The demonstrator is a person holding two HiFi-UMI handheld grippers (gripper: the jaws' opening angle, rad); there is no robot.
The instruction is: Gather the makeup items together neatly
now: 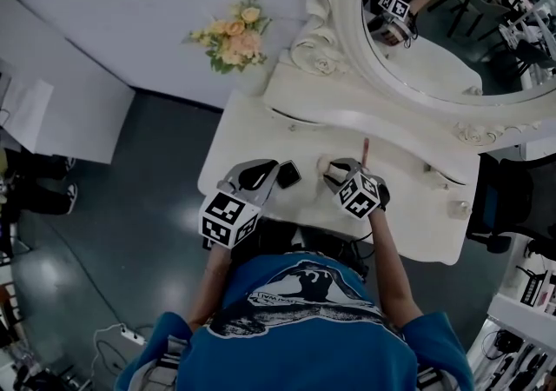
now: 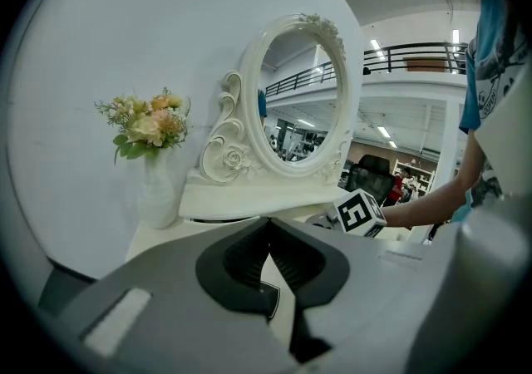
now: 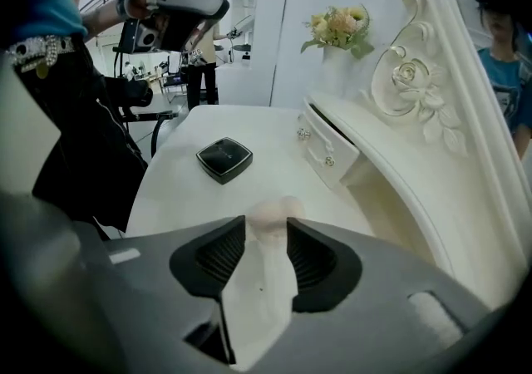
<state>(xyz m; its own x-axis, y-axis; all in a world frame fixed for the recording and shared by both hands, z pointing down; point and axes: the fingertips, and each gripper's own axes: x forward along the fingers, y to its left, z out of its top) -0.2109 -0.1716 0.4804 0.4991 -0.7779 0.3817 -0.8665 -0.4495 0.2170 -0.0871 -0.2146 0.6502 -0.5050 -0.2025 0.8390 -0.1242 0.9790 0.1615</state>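
While both claws hovered over the white dressing table (image 1: 417, 237), we saw the right claw (image 3: 266, 227) w/ jaws partway apart. A pale pink rounded puff (image 3: 270, 211) sat at its tips. The pads flanked the puff, but we saw no squeeze on it, and bare tabletop showed thru the gap nearer the camera. The left claw (image 2: 268, 221) had its tips together w/ nothing btwn them. It hung above the table's left end, clear of the top.

A black compact (image 3: 224, 158) lay flat on the table btwn the two claws, left of the puff and apart from it. A slim pink stick (image 1: 365, 150) sat just beyond the right claw, toward the mirror base; we couldn't tell what it was.

Re edges: the near edge ran along our body, and the left edge fell off just past the left claw. The far side was closed off by the drawer shelf (image 3: 328, 152) and the oval mirror (image 1: 434, 33). A vase of flowers (image 3: 337, 56) stood at the far left. Open room lay right of the right claw, plus a bare strip btwn compact and puff.
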